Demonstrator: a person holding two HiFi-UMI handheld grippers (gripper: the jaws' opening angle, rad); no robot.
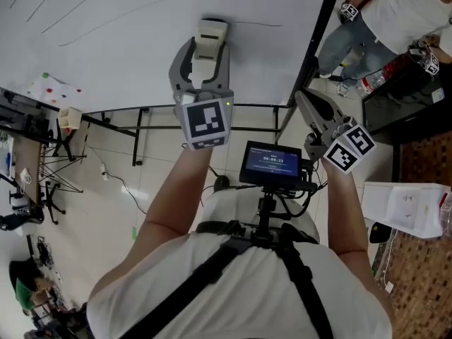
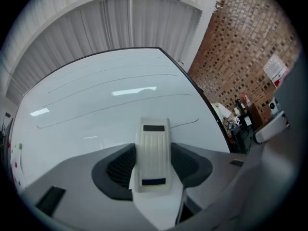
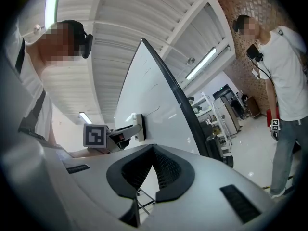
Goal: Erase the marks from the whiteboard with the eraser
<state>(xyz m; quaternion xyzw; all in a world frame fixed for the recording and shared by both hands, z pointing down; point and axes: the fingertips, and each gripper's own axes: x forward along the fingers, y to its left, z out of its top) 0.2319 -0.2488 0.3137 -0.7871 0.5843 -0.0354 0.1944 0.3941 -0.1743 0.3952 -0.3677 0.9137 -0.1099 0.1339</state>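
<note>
The left gripper (image 1: 203, 76), forearm extended and pointing almost level, clamps the eraser (image 2: 154, 150) lengthwise between its pads. The eraser's far face meets the whiteboard (image 1: 141, 41) directly ahead. The right gripper (image 3: 153, 150) has its jaws together with nothing between them, and it sits beside the board's edge.

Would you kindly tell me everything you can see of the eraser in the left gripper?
The eraser is a cream, plastic-looking block with a ribbed back and a dark rectangular patch near each end. The left gripper clamps its long sides, its length running along the jaws. Its far face is turned to the whiteboard, beside the end of a thin drawn line; it seems to touch the board.
</note>
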